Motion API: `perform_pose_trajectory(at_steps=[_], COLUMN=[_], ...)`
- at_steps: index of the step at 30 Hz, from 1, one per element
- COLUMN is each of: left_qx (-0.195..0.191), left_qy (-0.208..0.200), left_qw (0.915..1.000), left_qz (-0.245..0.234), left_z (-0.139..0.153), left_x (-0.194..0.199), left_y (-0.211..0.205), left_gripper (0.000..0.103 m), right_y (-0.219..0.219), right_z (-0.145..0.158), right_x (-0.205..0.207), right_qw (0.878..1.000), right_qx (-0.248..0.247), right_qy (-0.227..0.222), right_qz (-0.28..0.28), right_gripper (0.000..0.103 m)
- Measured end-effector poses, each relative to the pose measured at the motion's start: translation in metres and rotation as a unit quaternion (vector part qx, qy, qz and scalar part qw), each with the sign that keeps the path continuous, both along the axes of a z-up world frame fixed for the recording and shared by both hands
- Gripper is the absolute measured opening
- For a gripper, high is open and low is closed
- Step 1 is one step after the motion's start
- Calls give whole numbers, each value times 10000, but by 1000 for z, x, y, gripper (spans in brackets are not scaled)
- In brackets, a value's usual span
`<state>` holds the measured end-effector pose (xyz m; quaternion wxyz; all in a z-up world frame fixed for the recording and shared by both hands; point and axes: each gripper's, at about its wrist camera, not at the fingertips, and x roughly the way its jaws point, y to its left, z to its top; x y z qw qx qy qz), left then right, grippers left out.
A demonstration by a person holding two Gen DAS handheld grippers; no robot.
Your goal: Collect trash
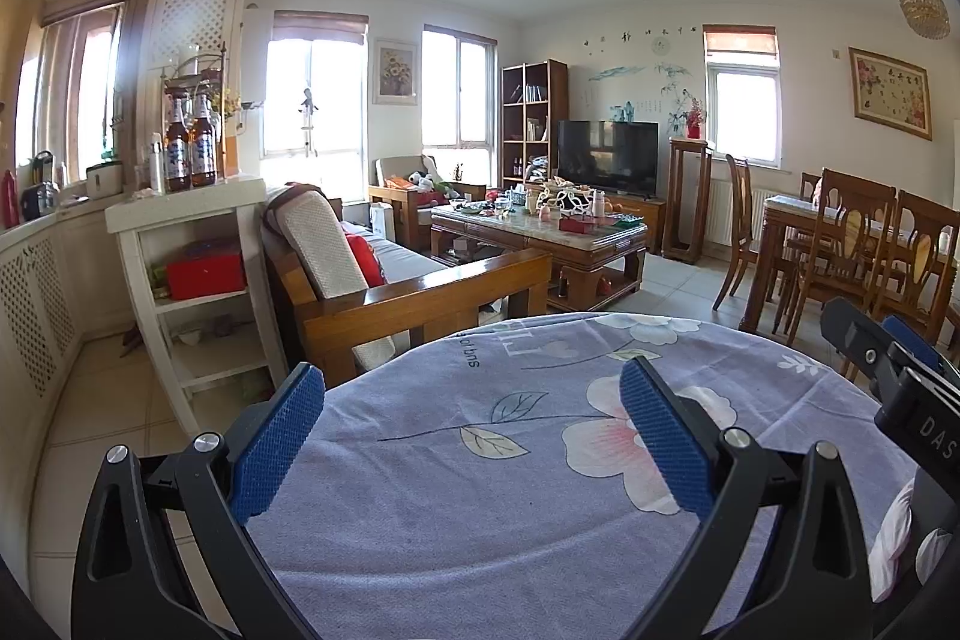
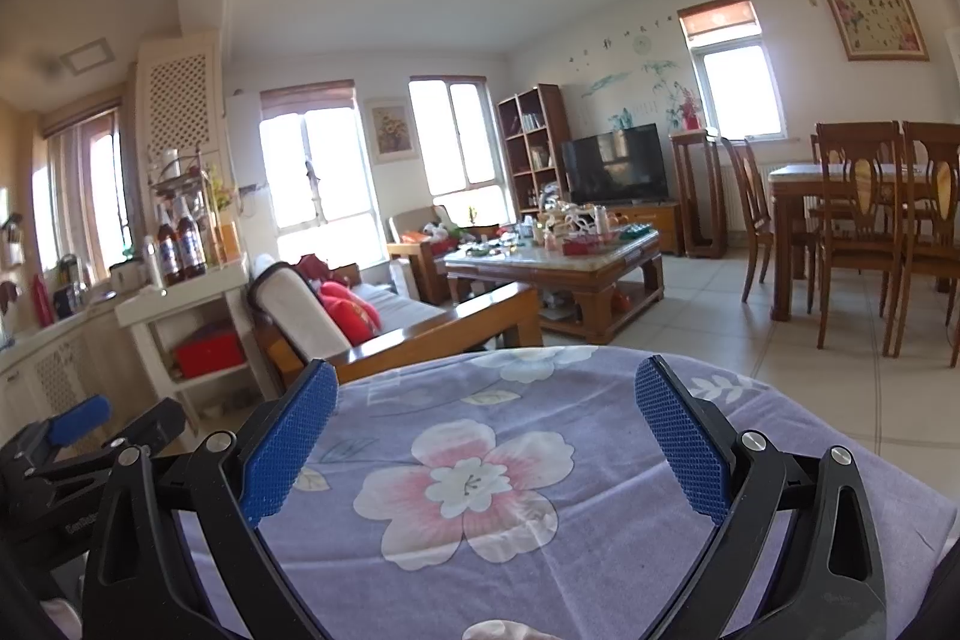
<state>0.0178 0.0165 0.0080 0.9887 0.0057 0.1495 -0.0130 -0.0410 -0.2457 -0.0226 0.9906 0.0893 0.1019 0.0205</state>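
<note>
A round table under a purple floral cloth [image 1: 480, 490] fills the foreground of both views, and I see no loose trash on it. My left gripper [image 1: 473, 370] hovers over the cloth, open, with nothing between its blue pads [image 1: 276, 436]. My right gripper [image 2: 487, 367] is likewise open and empty above the same cloth [image 2: 540, 550]. In the left wrist view the right gripper [image 1: 888, 370] shows at the right edge. In the right wrist view the left gripper [image 2: 84, 424] shows at the lower left. A pale pink-white patch [image 1: 894, 550] at the edge is unclear.
Beyond the round table stand a wooden sofa [image 1: 420, 292] and a cluttered coffee table [image 1: 540, 220]. A white shelf with two bottles [image 1: 192, 142] is at the left. A dining table with chairs [image 1: 852, 244] is at the right. Tiled floor [image 2: 780, 370] lies between them.
</note>
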Motion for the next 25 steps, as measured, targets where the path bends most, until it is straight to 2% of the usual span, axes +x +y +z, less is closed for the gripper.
perform_pose_trajectory(at_steps=[7,10,14,25], left_qx=[18,97,-2,-57], left_qy=[-12,-148,-378,-193], left_qw=[10000,9998,9992,9998], left_qz=[-20,-23,-85,-33], left_z=[1,3,7,4], left_x=[0,-4,-11,-3], left_y=[0,-1,2,5], left_gripper=[98,98,98,98], right_y=[1,1,3,5], right_z=[0,0,2,3], right_x=[0,-1,-1,-1], right_qw=[10000,10000,10000,10000], right_qx=[7,16,22,39], right_qy=[5,4,19,17], right_qz=[-1,-12,-45,-51], right_gripper=[98,98,98,98])
